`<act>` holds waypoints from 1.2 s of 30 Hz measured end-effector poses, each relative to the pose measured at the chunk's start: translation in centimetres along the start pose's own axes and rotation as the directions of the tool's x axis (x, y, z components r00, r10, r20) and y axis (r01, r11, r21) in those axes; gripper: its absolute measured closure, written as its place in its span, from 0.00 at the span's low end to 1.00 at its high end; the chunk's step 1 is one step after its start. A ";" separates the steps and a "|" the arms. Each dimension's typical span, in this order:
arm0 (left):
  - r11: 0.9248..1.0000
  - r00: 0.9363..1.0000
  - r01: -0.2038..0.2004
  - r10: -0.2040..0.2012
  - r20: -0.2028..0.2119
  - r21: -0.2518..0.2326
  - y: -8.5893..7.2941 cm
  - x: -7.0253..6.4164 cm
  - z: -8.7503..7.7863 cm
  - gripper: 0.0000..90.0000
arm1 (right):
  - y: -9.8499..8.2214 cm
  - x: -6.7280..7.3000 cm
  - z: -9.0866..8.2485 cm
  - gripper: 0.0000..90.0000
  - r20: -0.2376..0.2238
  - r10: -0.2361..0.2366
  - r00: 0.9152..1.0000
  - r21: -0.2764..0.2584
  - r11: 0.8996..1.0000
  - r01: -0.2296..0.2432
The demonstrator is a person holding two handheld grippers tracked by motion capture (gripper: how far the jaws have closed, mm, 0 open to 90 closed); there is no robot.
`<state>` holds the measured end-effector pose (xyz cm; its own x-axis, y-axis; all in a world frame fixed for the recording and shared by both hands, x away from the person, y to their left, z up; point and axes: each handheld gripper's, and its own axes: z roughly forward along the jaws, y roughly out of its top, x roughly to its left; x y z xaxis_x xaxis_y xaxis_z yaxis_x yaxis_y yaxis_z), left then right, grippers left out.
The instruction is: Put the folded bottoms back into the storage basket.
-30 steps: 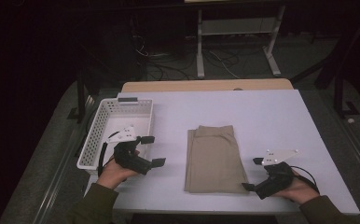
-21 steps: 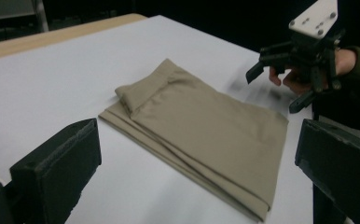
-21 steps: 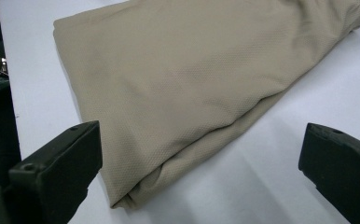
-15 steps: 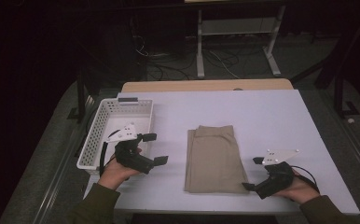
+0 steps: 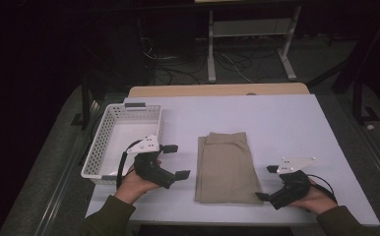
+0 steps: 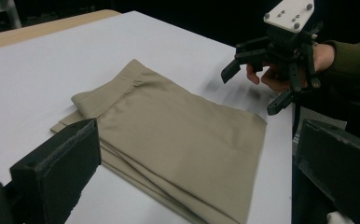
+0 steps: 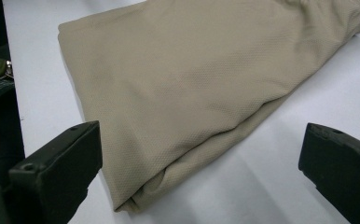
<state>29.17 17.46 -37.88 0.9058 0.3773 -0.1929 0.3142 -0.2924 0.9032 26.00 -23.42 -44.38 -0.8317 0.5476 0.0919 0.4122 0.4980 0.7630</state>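
White table [image 5: 286,128] bears folded khaki cloth [image 5: 226,166] (flat); each hand-held gripper, left [image 5: 174,161] and right [image 5: 267,183], flanks it released.

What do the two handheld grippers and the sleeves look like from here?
The left gripper and right gripper are both black, with two blocky flat-faced jaws. Each carries a pale three-cornered plate with small holes, and each trails a black cable. The sleeves are dark olive green.

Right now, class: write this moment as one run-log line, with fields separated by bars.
left gripper: open, left of folded beige cloth | right gripper: open, near cloth's right corner | cloth: flat, untouched | white basket: far left
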 end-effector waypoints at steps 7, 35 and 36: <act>1.000 1.000 -0.005 0.005 0.021 0.017 -0.1 -0.8 1.3 0.00 | 0.0 0.0 0.0 0.00 -0.001 0.000 1.000 0.000 1.000 0.000; 0.994 0.999 -0.003 0.008 -0.048 0.109 -1.9 -1.5 5.9 0.19 | 0.0 0.1 0.1 0.00 -0.003 -0.002 1.000 0.001 1.000 0.002; 0.993 0.998 -0.001 0.007 -0.055 0.115 -2.1 -1.4 6.2 0.19 | 0.0 0.1 0.1 0.00 -0.003 -0.003 1.000 0.001 1.000 0.003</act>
<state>28.96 12.10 -41.83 0.8910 0.4229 -0.1652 0.3443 -0.3921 0.8531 26.00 -23.29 -44.41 -0.8342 0.5438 0.0914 0.4098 0.5003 0.7627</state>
